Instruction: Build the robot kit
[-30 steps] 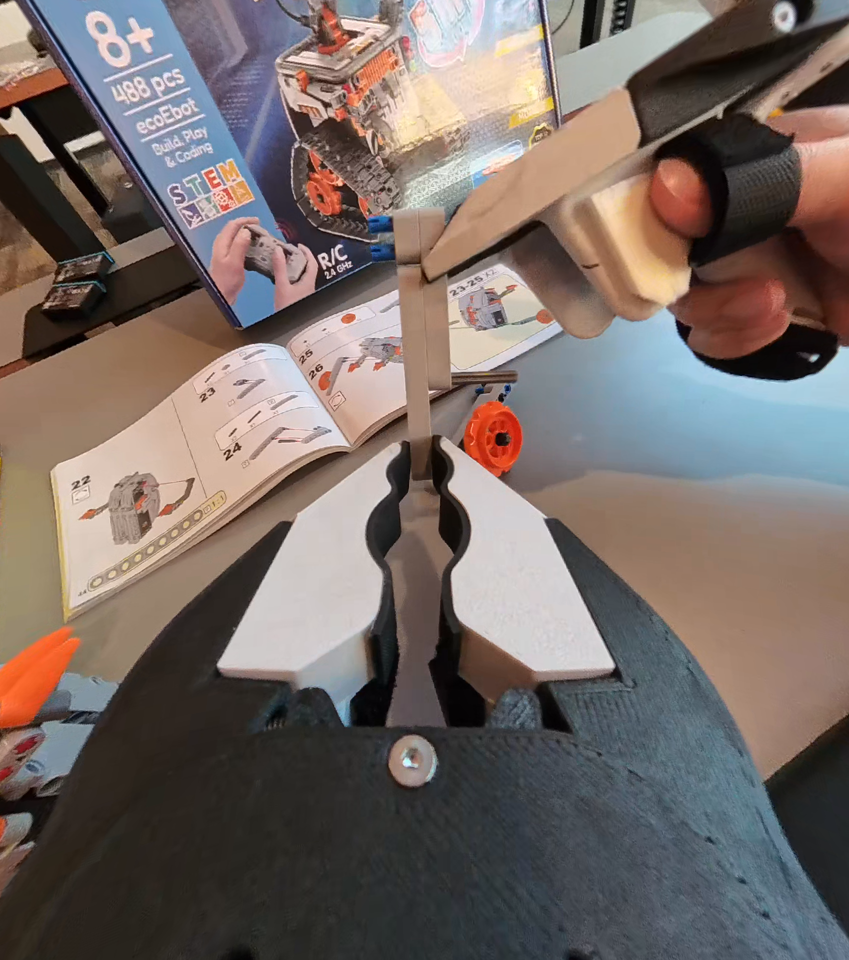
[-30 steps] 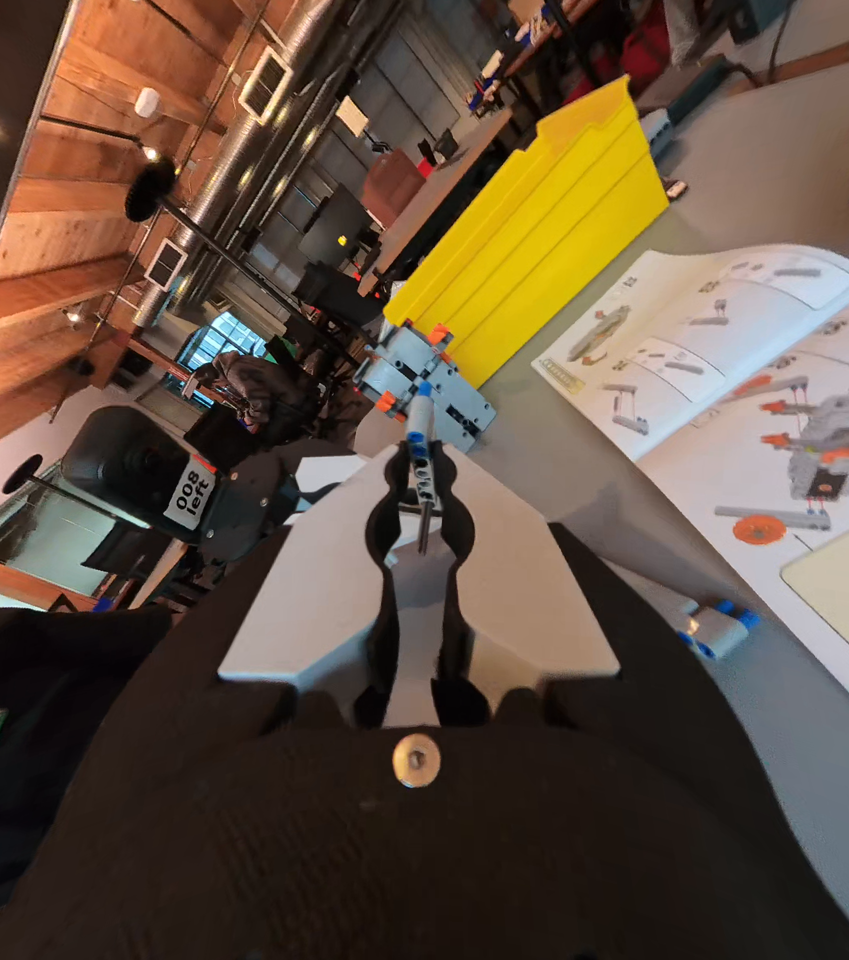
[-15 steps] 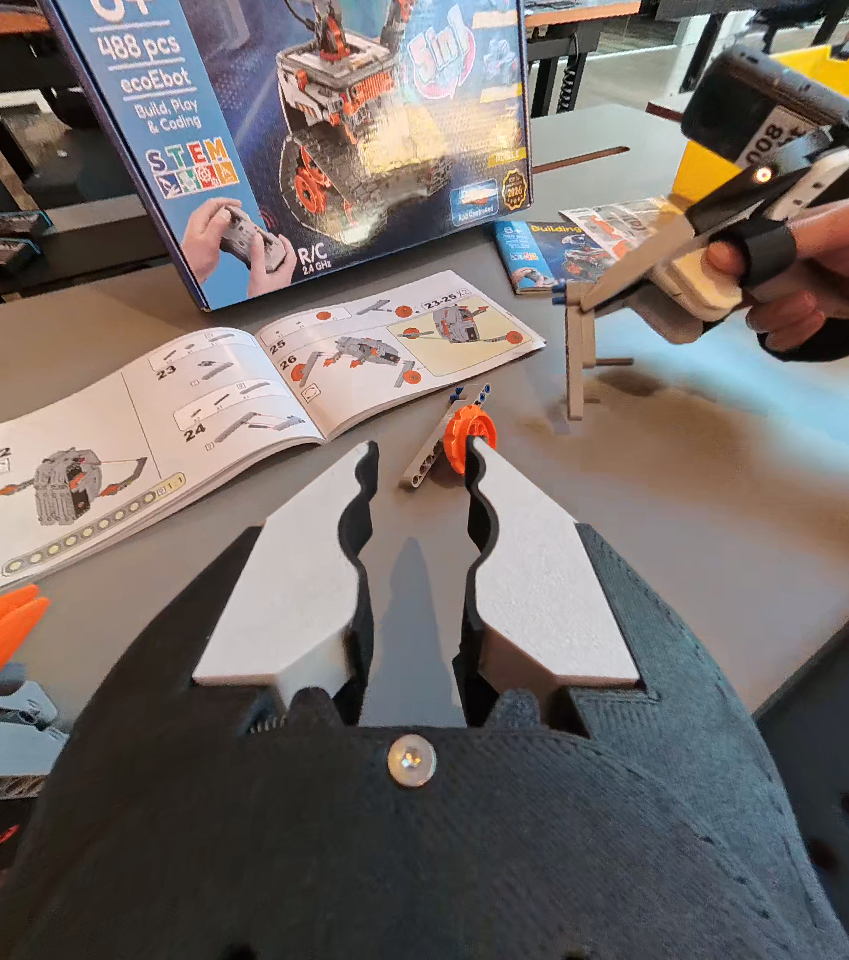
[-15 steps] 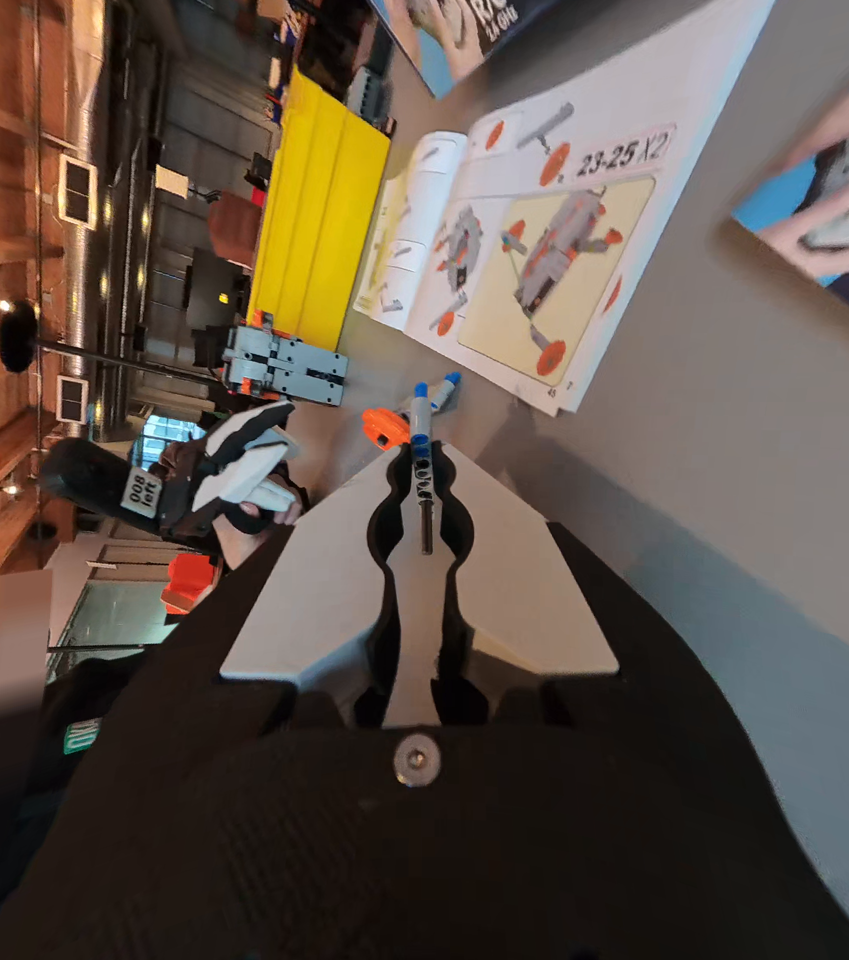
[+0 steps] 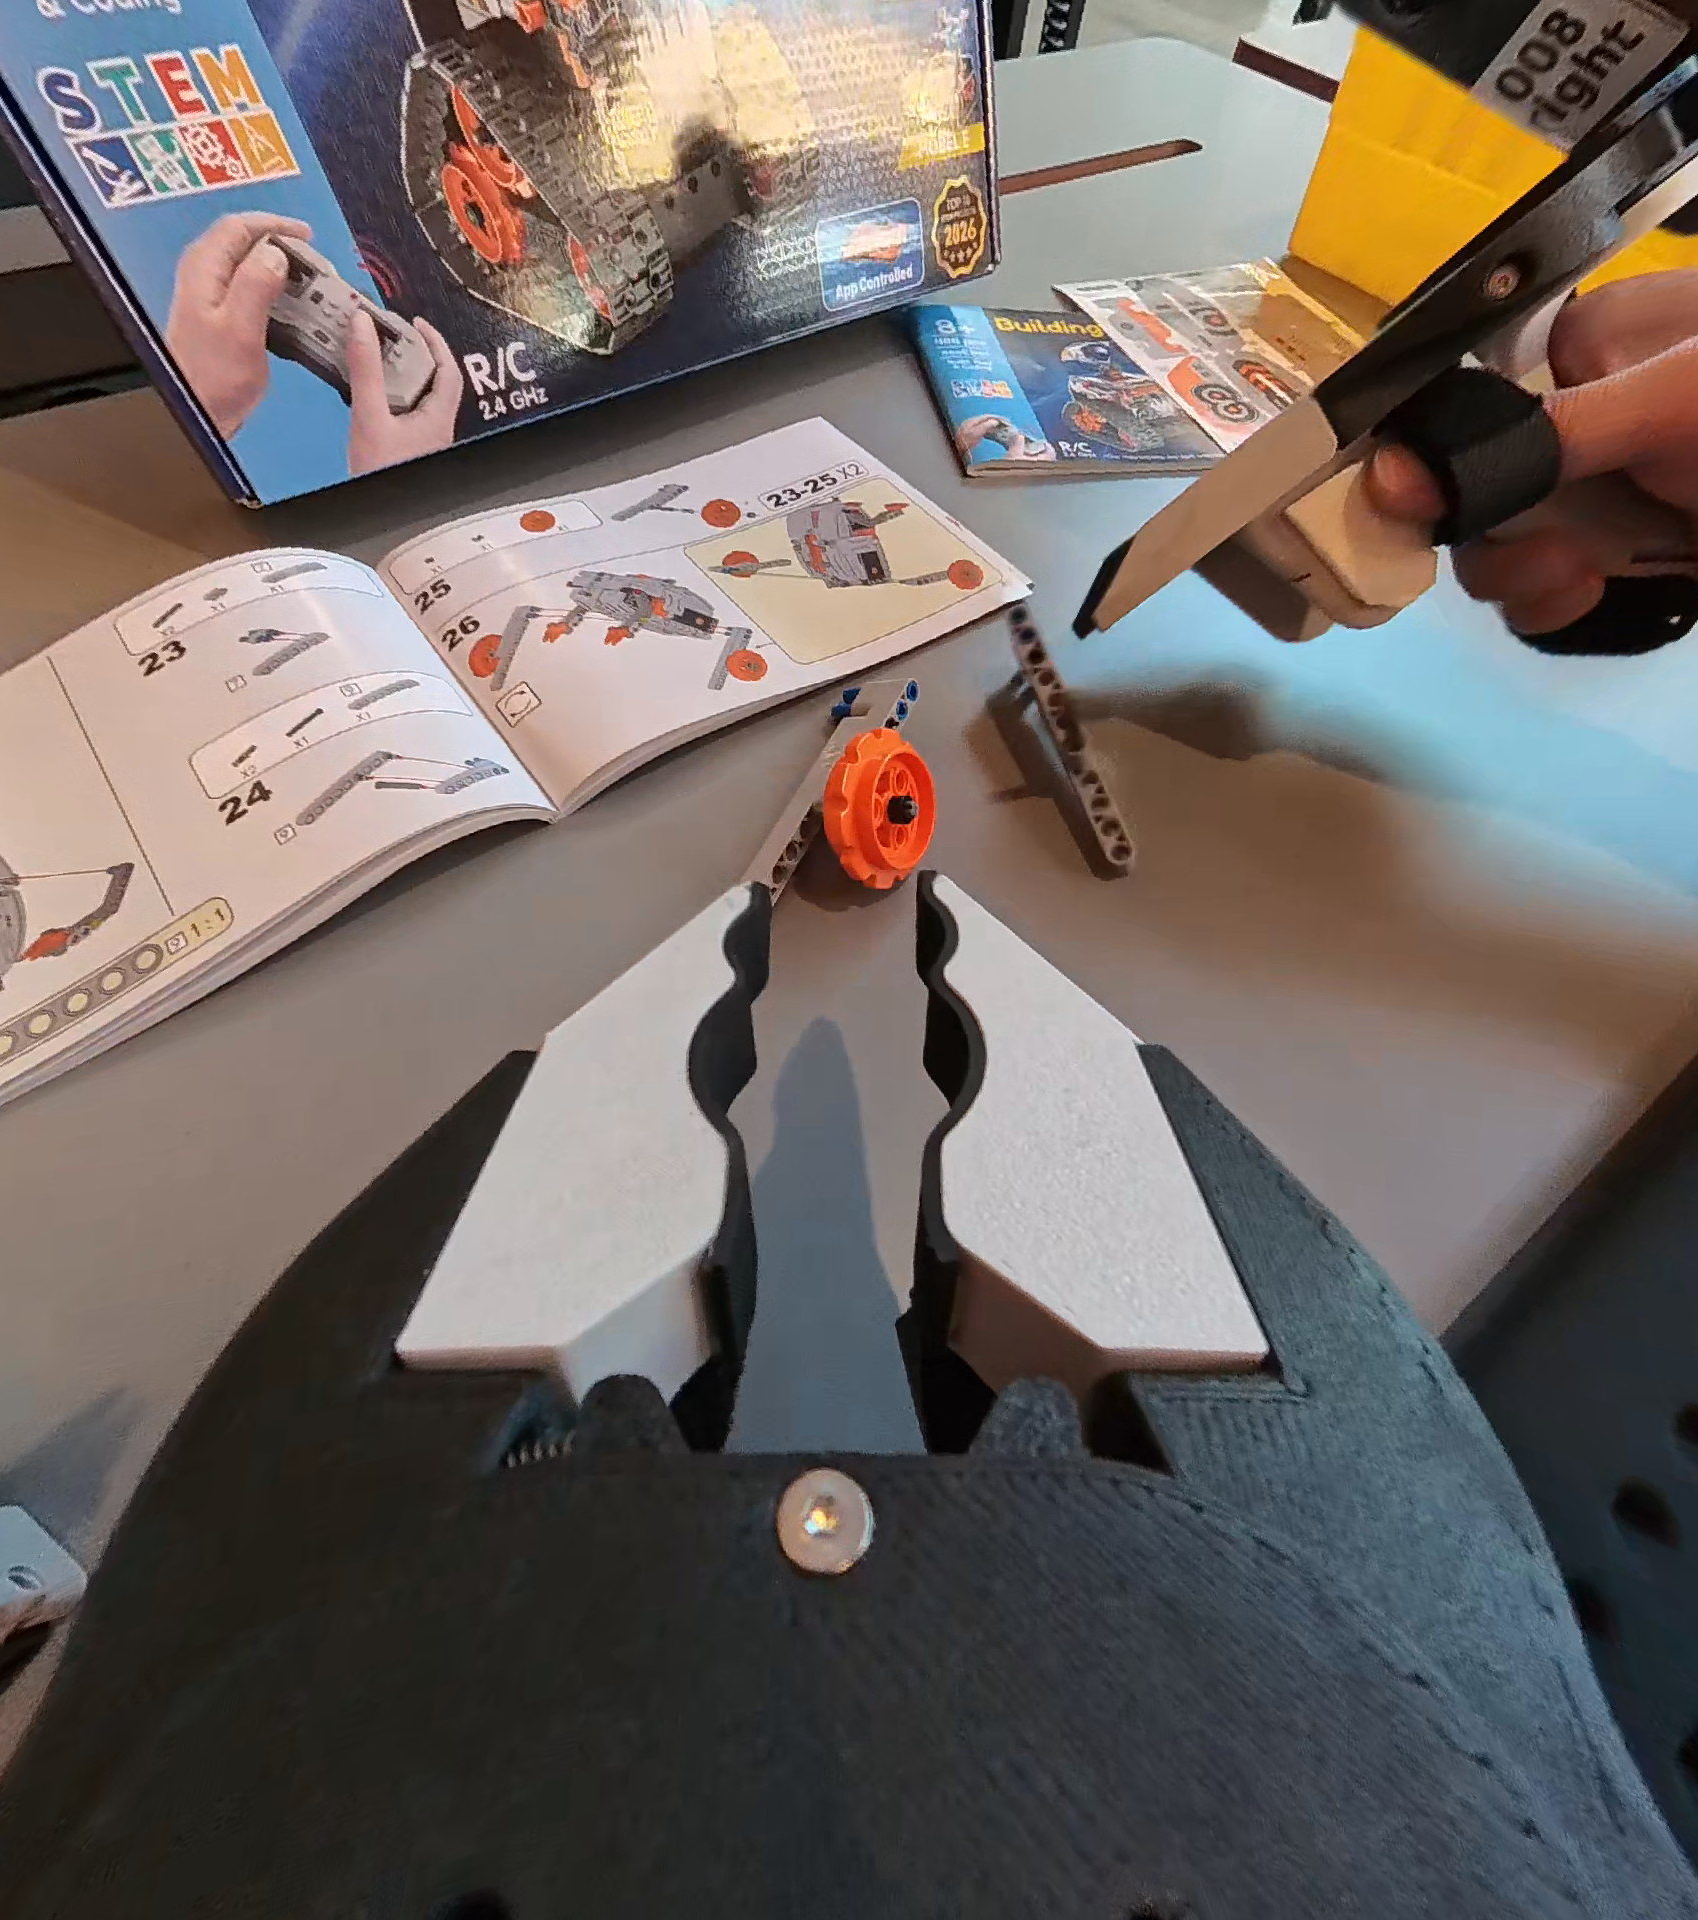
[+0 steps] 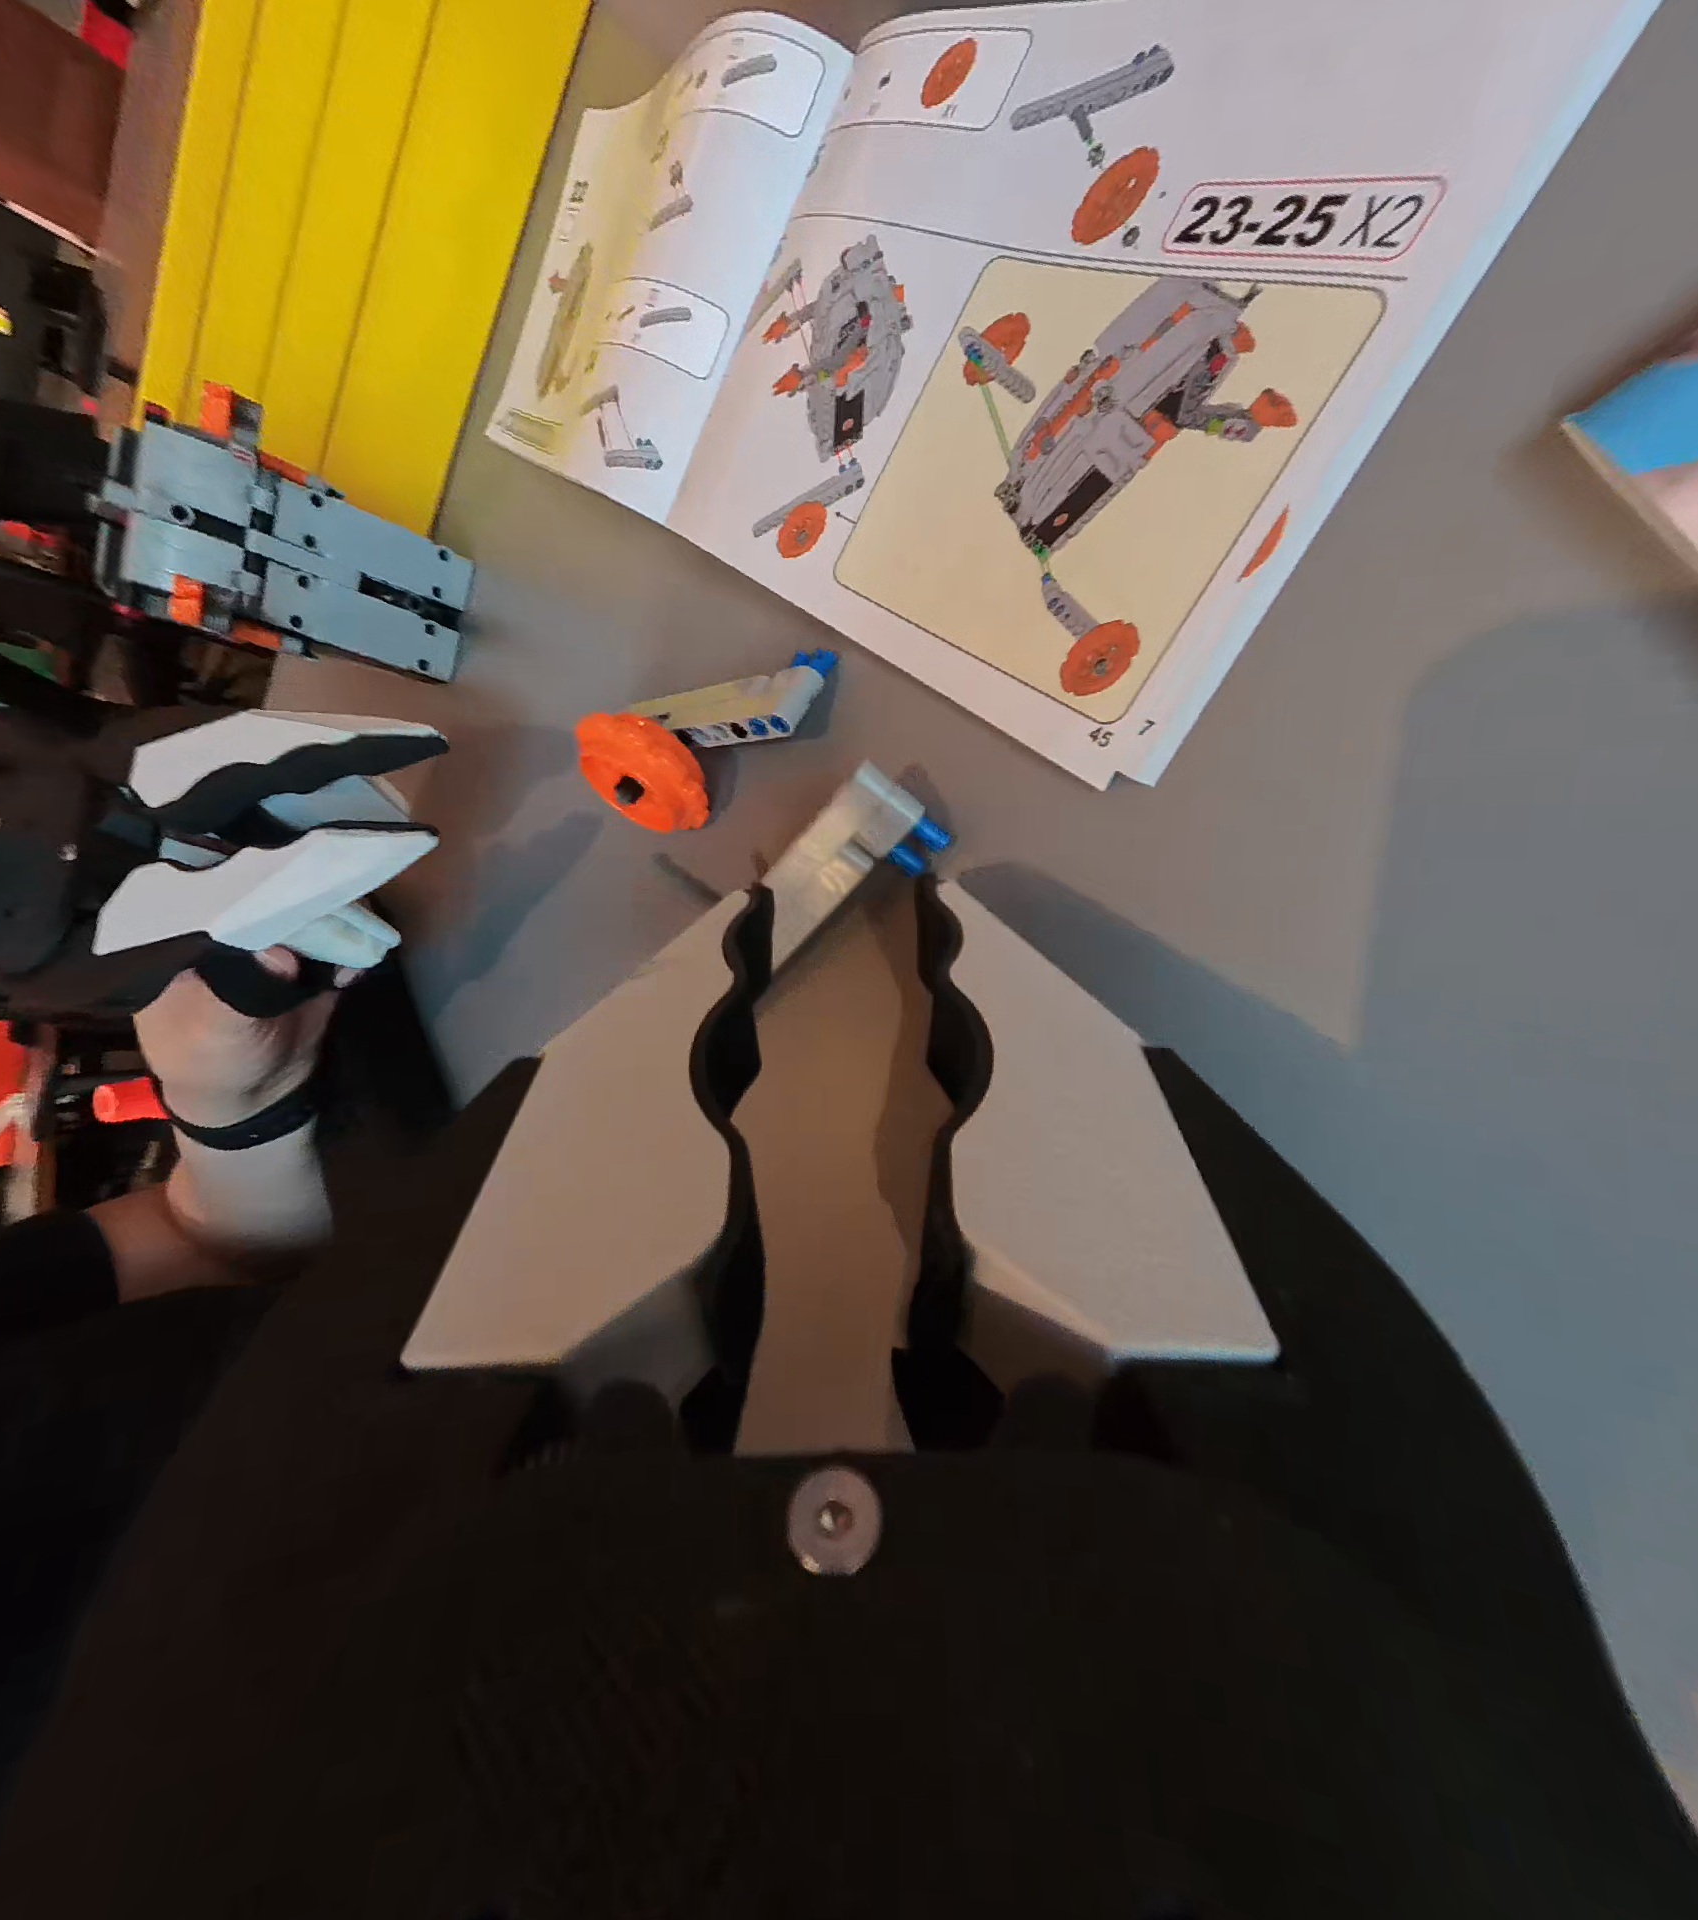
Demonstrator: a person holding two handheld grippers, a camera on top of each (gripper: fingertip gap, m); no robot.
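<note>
Both grippers gape empty: the left gripper (image 5: 840, 899) just short of the orange wheel (image 5: 877, 792), the right gripper (image 6: 840, 899) seemingly just clear of the grey beam (image 6: 840, 847) ahead.

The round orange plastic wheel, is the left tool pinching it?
No, the round orange plastic wheel sits on the grey table just ahead of the open left tool, whose fingers are spread apart and empty.
</note>
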